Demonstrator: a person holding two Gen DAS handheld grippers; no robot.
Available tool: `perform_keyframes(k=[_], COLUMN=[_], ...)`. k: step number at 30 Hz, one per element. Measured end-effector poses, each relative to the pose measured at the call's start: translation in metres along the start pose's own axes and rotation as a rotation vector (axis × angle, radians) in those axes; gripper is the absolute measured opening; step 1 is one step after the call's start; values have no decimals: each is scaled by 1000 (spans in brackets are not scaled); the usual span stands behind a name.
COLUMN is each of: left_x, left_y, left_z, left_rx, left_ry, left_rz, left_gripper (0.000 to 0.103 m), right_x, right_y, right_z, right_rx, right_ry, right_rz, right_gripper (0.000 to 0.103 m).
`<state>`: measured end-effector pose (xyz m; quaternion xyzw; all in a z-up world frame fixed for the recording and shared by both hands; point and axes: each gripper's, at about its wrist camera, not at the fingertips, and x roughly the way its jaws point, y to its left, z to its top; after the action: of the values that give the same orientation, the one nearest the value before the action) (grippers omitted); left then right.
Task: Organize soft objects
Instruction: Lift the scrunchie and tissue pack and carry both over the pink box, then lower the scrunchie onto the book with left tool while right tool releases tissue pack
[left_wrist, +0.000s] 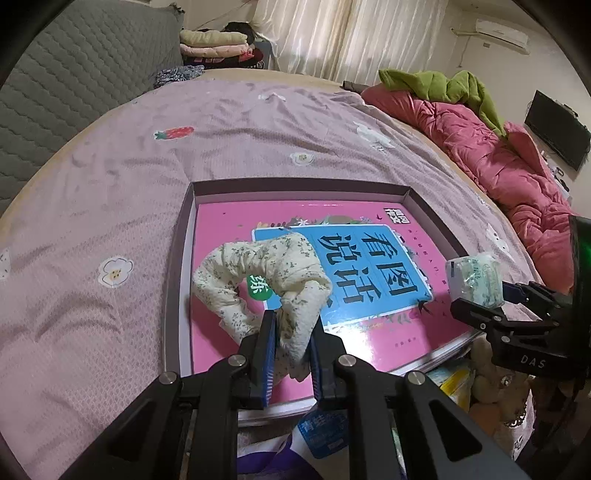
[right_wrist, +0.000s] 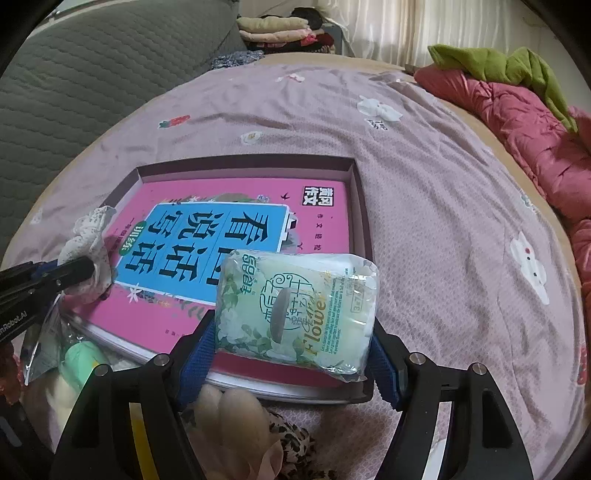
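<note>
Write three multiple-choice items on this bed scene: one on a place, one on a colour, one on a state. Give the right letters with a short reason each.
1. Where does the pink book lie?
A. In a shallow box on the bed
B. On the red quilt
C. On the folded clothes

2. What colour is the cloth heaped on the red quilt?
A. Blue
B. Green
C. White

3. What does the left hand-held gripper hold?
A. Nothing
B. A tissue pack
C. A floral scrunchie

Answers:
1. A: the box walls frame the book on the bed sheet.
2. B: the cloth on top is green.
3. C: its pads pinch the scrunchie; the tissue pack sits in the right hand-held gripper.
</note>
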<state>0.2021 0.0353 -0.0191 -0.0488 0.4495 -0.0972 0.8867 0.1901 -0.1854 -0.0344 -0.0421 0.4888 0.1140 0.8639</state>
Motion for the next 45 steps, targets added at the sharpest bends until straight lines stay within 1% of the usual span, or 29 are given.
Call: perform_keyframes(k=[5, 9, 24, 31, 39, 45], left_x=[2, 6, 11, 12, 14, 12], left_y=[2, 7, 9, 9, 9, 8], left_z=[-1, 1, -2, -2, -2, -2], left_rx=[-8, -41, -53, -58, -57, -48], left_ry=[13, 35, 67, 68, 74, 73], left_rz=[-7, -26, -28, -29, -40, -43], left_gripper=[16, 16, 17, 18, 26, 27], right_x=[3, 4, 3, 2, 0, 2], right_y=[2, 5, 5, 3, -1, 0], right_z=[-2, -2, -3, -2, -2, -3], right_rx=[-10, -24, -35, -17, 23, 21], right_ry=[22, 38, 41, 41, 40, 69], right_rz=[2, 8, 4, 31, 82, 113], right_gripper=[76, 77, 77, 78, 78, 78])
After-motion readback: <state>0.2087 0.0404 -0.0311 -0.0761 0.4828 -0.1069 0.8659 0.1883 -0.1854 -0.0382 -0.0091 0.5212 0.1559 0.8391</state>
